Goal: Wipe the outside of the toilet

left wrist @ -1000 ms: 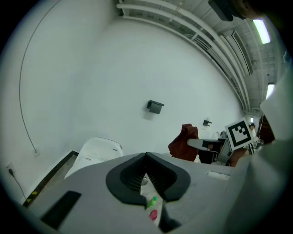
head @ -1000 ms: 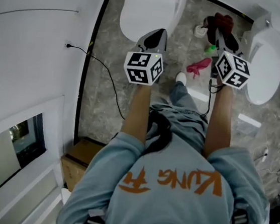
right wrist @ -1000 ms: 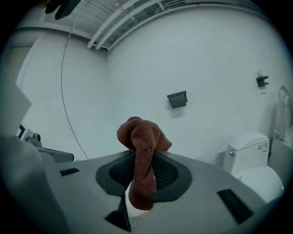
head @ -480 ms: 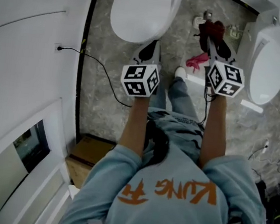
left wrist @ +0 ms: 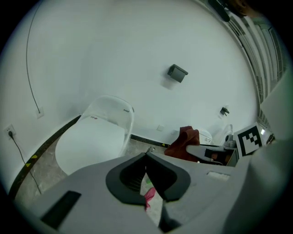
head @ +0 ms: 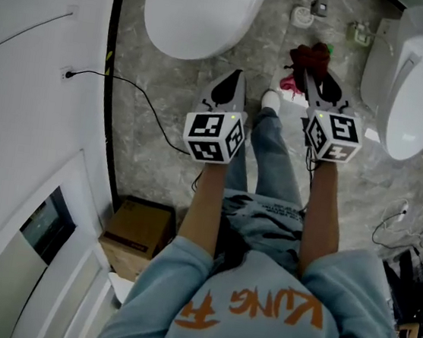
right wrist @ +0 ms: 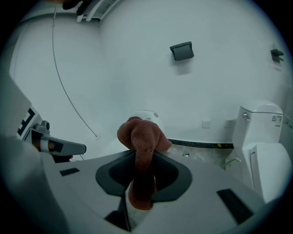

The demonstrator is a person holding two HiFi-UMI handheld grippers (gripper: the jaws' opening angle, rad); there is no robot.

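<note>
A white toilet (head: 200, 10) with its lid down stands at the top left of the head view, and a second white toilet (head: 416, 90) at the right. My left gripper (head: 234, 75) hangs over the floor just short of the left toilet (left wrist: 91, 141), jaws together and holding nothing. My right gripper (head: 309, 71) is shut on a dark red cloth (head: 309, 58), which bunches above its jaws (right wrist: 139, 137). That cloth hangs over the floor between the two toilets and touches neither.
A pink rag (head: 289, 84) and small items lie on the marble floor between the toilets. A black cable (head: 150, 107) runs from a wall socket across the floor. A cardboard box (head: 138, 236) sits by the left wall. White cables (head: 404, 219) lie at the right.
Both grippers have drawn back from the toilets, which now sit higher and partly out of the head view. The right gripper still holds the red cloth.
</note>
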